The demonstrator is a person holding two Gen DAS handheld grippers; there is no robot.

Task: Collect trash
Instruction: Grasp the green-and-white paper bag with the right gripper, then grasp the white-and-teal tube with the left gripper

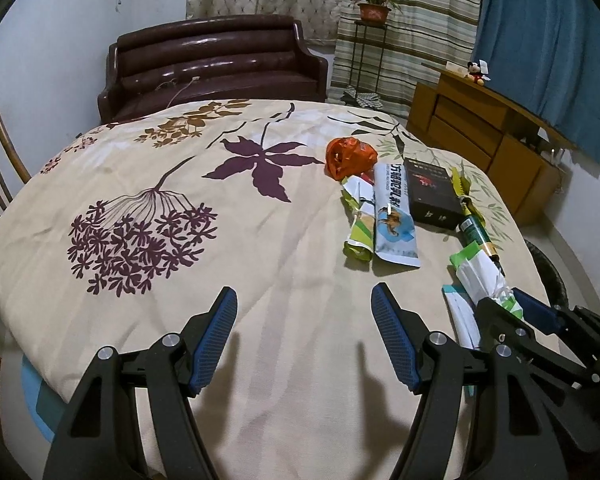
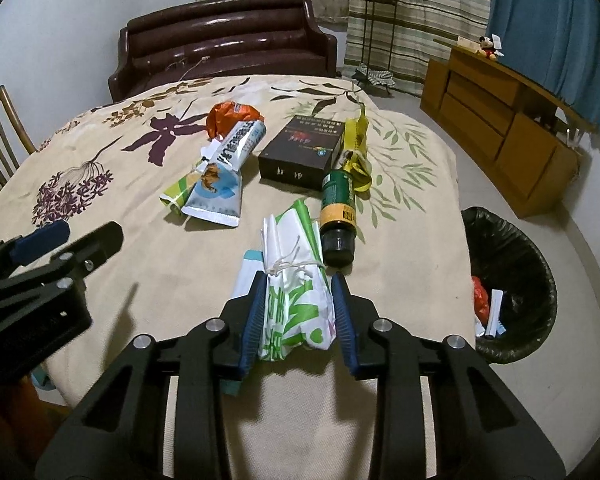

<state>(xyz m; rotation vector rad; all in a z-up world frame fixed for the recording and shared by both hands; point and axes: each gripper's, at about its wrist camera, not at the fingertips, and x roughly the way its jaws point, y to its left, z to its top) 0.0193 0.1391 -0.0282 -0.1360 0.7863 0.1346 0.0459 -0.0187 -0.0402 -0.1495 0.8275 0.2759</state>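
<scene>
Nearest my right camera, the right gripper (image 2: 299,312) has its blue pads against both sides of the white-and-green paper bag (image 2: 296,300), a folded bundle tied with string that lies at the near edge of the table (image 2: 140,272). I read this as the grasp itself: the bag looks pinched, but it still rests on the flowered cloth, not yet lifted. My left gripper (image 1: 304,336) hangs spread over bare cloth with nothing between its jaws.

Further back lie the rest of the litter: a dark green bottle (image 2: 339,216) on its side just beyond the bag, a black box (image 2: 300,152), a yellow wrapper (image 2: 358,148), a blue-and-white pouch (image 2: 224,176) over a green wrapper, and an orange crumpled bag (image 2: 232,116).

Off to my right, the bin (image 2: 512,280) stands on the floor beside the table, lined in black, with some scraps already in it. Next, I judge, comes a lift clear of the cloth and a swing right over that rim before letting go; the bundle is floppy, so I'd keep the pinch firm.
</scene>
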